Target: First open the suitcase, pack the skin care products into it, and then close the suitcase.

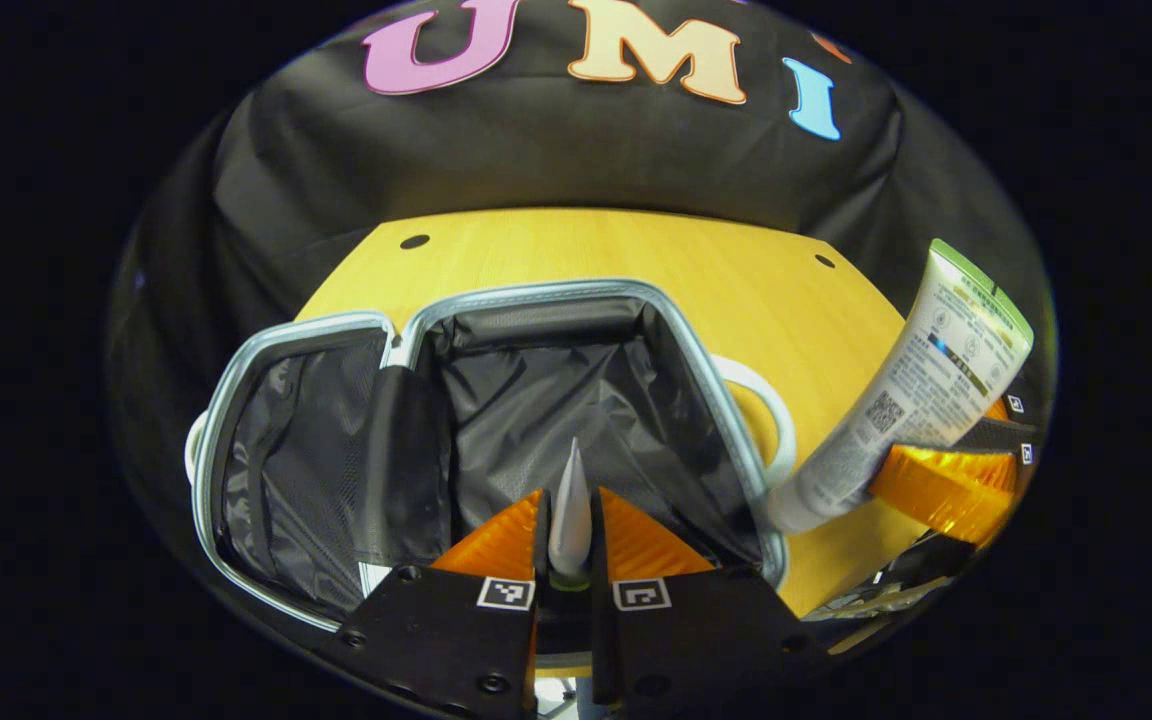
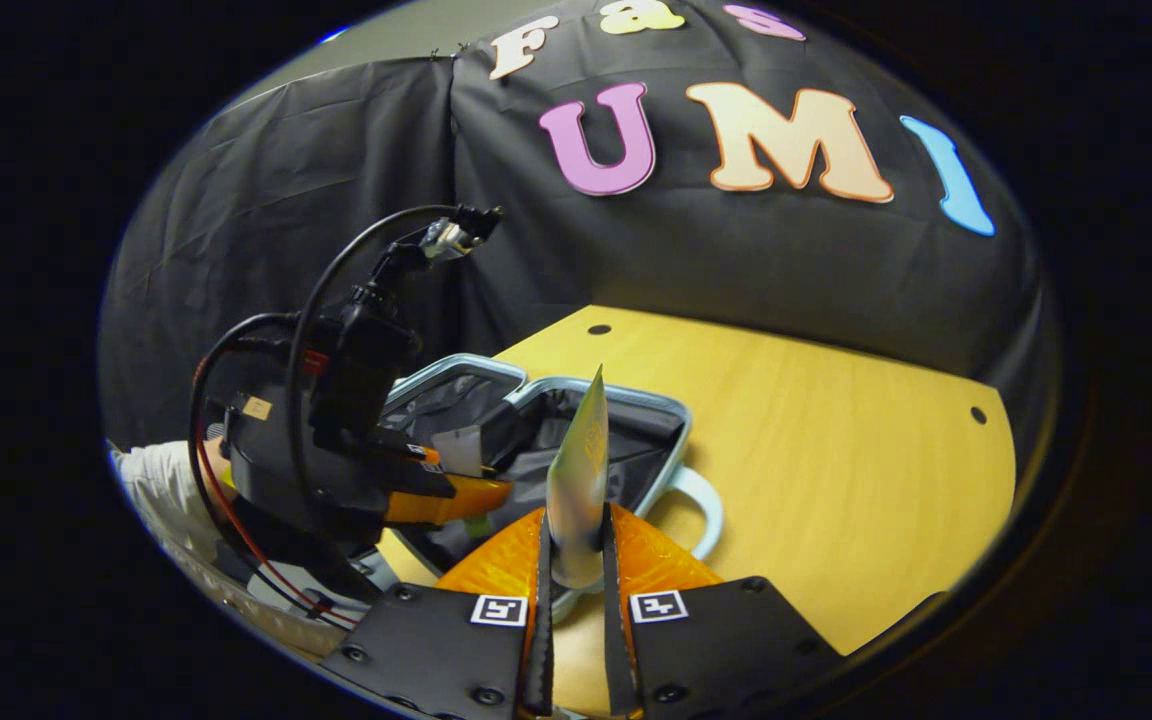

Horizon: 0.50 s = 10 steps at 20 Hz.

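The left gripper (image 1: pixel 569 545) pinches a thin tube (image 1: pixel 570 505) edge-on above the open suitcase (image 1: pixel 556 300). The right gripper (image 2: pixel 576 560) pinches a white tube (image 2: pixel 578 470) (image 1: pixel 911 390), held over the table (image 2: pixel 836 480) just right of the suitcase (image 2: pixel 586 395), which lies toward the table's far-left corner.

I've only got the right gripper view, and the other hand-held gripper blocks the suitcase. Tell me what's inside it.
Observer: The suitcase lies open; what shows of its main compartment is bare dark lining.
Operator: Report what the left hand-held gripper holds.
Observer: The left hand-held gripper is shut on a pale tube, edge-on, over that compartment.
Operator: Place my tube.
Observer: Your white tube slants with its lower end at the suitcase's rim, on the handle side.
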Motion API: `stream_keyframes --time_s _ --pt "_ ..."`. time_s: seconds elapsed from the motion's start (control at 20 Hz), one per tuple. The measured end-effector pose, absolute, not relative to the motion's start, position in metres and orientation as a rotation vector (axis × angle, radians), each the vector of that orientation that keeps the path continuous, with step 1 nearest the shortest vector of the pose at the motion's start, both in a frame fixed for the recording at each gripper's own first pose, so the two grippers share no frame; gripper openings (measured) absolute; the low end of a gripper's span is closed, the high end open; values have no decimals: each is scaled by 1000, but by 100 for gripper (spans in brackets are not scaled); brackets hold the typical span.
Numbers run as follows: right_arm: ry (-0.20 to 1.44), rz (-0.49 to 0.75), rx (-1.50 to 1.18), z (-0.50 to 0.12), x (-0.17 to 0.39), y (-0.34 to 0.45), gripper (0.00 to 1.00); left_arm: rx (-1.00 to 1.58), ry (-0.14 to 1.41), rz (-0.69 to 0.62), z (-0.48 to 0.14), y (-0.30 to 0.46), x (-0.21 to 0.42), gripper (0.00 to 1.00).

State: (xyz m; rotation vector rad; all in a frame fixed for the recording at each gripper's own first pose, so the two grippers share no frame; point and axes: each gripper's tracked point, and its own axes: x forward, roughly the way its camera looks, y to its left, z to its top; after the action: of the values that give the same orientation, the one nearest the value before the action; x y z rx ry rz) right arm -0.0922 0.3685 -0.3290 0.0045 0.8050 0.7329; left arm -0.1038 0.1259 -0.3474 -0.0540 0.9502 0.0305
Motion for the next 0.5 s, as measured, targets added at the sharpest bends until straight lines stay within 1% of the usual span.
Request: stream_keyframes --time_s 0.1,0.15,0.2,0.25,0.3,0.35,0.4,0.45,0.5 --pt "867 719 22 -344 -100 380 23 -103 952 11 -355 128 -104 14" --pt "889 712 16 -350 -102 385 20 -123 948 0 -358 129 -104 13" --pt "904 706 5 -356 -104 390 23 -139 949 -14 -359 129 -105 13" --pt "919 701 -4 -361 -107 394 23 -145 942 -34 -358 129 -106 15" --pt "932 694 -11 -366 -111 398 23 -145 929 -51 -356 131 -105 21" --pt "944 685 -17 -371 -113 401 23 -148 915 -73 -351 132 -104 24" --pt "959 669 -27 -378 -116 403 20 -149 900 -85 -347 134 -102 31" --pt "968 656 -36 -384 -116 405 23 -152 883 -99 -340 136 -102 40" --pt "986 641 -46 -390 -119 407 23 -156 863 -104 -333 141 -99 65"
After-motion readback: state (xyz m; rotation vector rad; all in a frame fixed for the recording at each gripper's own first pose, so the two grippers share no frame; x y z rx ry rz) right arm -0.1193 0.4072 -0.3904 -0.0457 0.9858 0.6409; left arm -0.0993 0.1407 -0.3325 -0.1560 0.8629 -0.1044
